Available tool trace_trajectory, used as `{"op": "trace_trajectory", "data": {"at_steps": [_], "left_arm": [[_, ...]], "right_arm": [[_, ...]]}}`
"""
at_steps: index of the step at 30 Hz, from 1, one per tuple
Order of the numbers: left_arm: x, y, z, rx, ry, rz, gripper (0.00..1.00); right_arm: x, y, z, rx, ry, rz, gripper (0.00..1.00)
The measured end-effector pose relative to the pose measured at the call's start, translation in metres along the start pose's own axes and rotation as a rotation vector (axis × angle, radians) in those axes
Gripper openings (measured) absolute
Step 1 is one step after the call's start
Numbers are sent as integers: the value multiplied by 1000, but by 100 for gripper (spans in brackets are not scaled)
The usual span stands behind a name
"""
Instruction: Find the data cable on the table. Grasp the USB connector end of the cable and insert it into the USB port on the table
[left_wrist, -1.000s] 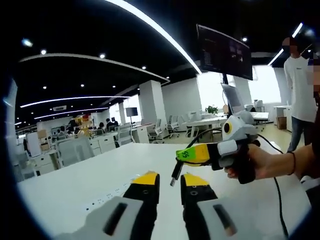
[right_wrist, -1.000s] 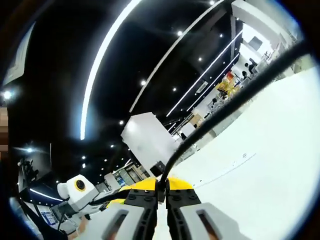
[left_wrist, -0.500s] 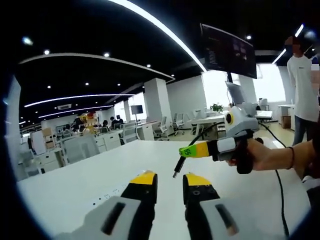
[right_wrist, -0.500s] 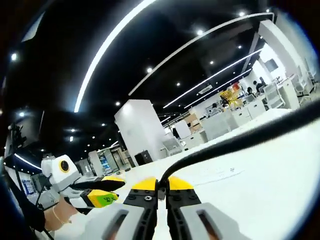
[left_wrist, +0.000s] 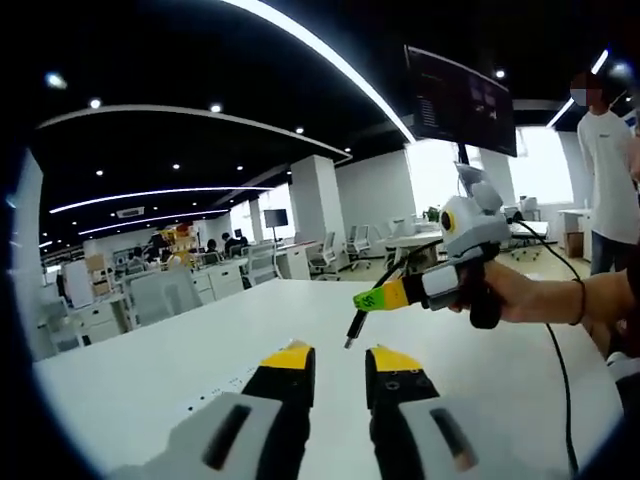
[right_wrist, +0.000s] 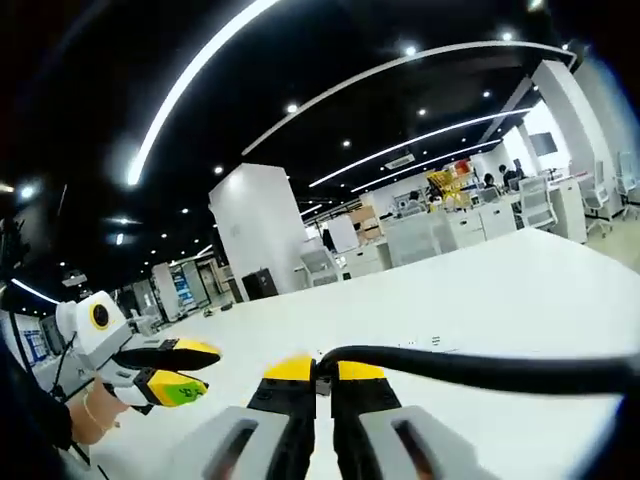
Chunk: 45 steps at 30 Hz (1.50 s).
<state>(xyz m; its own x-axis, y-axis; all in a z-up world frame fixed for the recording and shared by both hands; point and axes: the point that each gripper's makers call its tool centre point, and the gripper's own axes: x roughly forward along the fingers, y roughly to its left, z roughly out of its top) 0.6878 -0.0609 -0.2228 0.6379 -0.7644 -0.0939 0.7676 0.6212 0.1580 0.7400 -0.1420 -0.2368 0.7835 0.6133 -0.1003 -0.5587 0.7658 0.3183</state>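
Cable (right_wrist: 480, 372) clamped between the pressed-together fingers of the right gripper (right_wrist: 322, 375). Its USB connector (left_wrist: 353, 328) hangs tip-down in the air above the white surface (left_wrist: 150, 370), just beyond the left gripper (left_wrist: 338, 362), whose fingers stand apart and empty. A hand (left_wrist: 520, 295) holds the right gripper's handle.
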Motion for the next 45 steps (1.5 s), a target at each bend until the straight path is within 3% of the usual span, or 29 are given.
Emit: {"op": "trace_trajectory", "data": {"at_steps": [13,23,26,37,45], "left_arm": [[1,10,-2,4,0,20,21],[14,30,-4,-2,3,43,21],[17,34,-7,-38,6,36,21],[35,56,-18,2,14,78,22],[39,69,-36,-3,28,107,25]], "right_arm": [[13,-23,13,-28,89,-61,5],[40,-41,20,-95,183,-120,5],[52,-47,22,-108,201,-126,5],[82,-79,17,-125,265,-180,5],[99,-94,17,-143,282,-193,5]]}}
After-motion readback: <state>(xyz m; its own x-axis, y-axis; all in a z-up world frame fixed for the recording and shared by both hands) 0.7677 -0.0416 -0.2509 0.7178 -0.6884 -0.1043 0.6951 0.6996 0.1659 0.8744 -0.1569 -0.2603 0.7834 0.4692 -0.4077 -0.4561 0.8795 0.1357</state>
